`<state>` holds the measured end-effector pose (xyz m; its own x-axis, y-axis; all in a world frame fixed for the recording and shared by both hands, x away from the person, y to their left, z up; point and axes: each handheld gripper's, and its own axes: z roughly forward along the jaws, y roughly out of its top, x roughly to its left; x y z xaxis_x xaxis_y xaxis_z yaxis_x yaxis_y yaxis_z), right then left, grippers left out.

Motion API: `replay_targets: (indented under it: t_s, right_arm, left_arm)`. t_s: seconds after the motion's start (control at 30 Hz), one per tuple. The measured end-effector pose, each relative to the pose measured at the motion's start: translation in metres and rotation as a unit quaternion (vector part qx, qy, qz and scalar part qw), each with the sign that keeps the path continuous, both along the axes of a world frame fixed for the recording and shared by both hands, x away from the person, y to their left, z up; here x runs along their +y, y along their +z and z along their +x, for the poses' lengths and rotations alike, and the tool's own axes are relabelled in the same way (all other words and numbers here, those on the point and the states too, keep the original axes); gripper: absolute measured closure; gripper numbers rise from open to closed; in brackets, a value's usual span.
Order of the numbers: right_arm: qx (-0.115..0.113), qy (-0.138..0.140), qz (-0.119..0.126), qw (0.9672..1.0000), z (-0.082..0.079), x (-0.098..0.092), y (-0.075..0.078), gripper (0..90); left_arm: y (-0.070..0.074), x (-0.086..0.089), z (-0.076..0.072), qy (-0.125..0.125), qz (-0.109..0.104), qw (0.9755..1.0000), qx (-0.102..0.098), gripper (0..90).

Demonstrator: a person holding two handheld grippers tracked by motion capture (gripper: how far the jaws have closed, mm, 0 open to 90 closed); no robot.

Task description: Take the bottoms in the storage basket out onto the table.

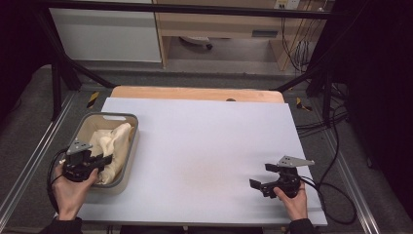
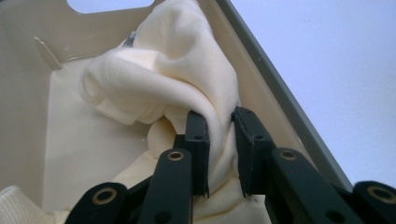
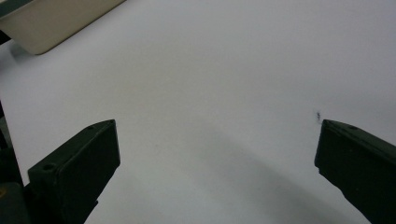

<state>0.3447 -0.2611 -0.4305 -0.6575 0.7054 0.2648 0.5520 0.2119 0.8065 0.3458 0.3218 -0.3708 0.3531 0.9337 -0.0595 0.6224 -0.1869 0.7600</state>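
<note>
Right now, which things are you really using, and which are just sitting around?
In use:
- left gripper, jaws closed on the cream cloth
- basket holding the cloth

Just there:
- right gripper, jaws wide open over the white tabletop
- cables on the floor

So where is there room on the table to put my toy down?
The whole white table between the bin and the right gripper is bare. The bin is crowded: cloth and the left gripper are in it.
</note>
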Motion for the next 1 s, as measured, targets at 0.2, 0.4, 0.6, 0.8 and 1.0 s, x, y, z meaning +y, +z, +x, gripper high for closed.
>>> replay_targets:
  t_s: [0.2, 0.4, 0.6, 0.8, 1.0]
  right_arm:
    - [-0.001, 0.001, -0.001, 1.0, 0.0, 0.0, 0.0, 0.5]
    - [-0.001, 0.002, -0.001, 1.0, 0.0, 0.0, 0.0, 0.5]
    - [0.0, 0.002, -0.001, 1.0, 0.0, 0.0, 0.0, 0.5]
    - [-0.001, 0.001, 0.0, 1.0, 0.0, 0.0, 0.0, 0.5]
    - [-0.001, 0.001, 0.0, 1.0, 0.0, 0.0, 0.0, 0.5]
  left_arm:
    - [0.005, 0.004, -0.003, 0.005, -0.007, 0.9999, -0.012, 77.2]
    - [0.007, 0.007, -0.005, 0.006, -0.015, 0.9997, -0.017, 77.5]
    - [0.01, 0.009, -0.006, 0.008, -0.022, 0.9995, -0.021, 77.5]
    - [0.012, 0.011, -0.008, 0.01, -0.025, 0.9992, -0.028, 77.5]
    - [0.015, 0.013, -0.01, 0.015, -0.029, 0.9986, -0.041, 77.6]
